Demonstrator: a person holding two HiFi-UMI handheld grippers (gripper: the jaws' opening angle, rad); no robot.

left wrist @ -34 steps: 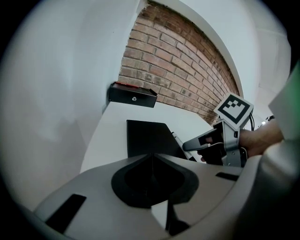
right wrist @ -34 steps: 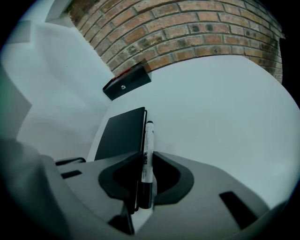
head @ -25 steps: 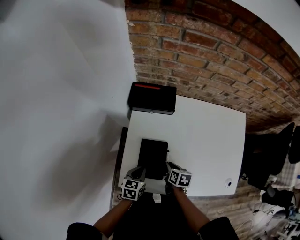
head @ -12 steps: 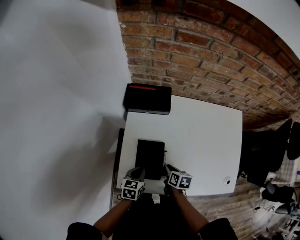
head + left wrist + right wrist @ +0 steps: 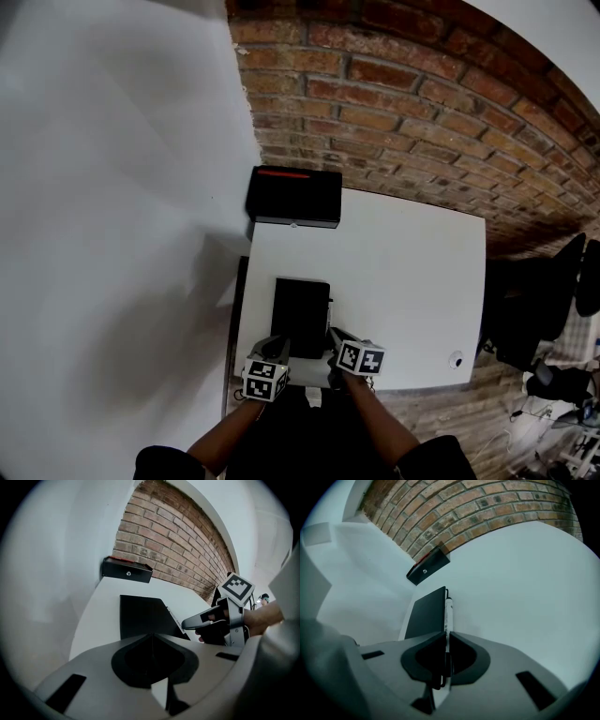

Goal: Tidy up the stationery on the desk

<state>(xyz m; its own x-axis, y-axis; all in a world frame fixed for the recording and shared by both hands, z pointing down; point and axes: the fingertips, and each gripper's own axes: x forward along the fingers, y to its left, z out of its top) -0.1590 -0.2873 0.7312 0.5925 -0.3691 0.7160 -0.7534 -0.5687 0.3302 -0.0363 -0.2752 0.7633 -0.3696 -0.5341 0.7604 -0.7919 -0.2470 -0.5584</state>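
My head camera looked steeply down on the white desk (image 5: 403, 281) from high above. Both gripper cameras sat low at its near edge, facing the brick wall (image 5: 422, 122); all three shared the black notebook (image 5: 300, 317).

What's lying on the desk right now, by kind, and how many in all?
Notebook: 1
Pen: 1, along the notebook's right edge
Black box: 1, at the far edge
Small round thing: 1, near the right front corner, too small to identify
Total: 4
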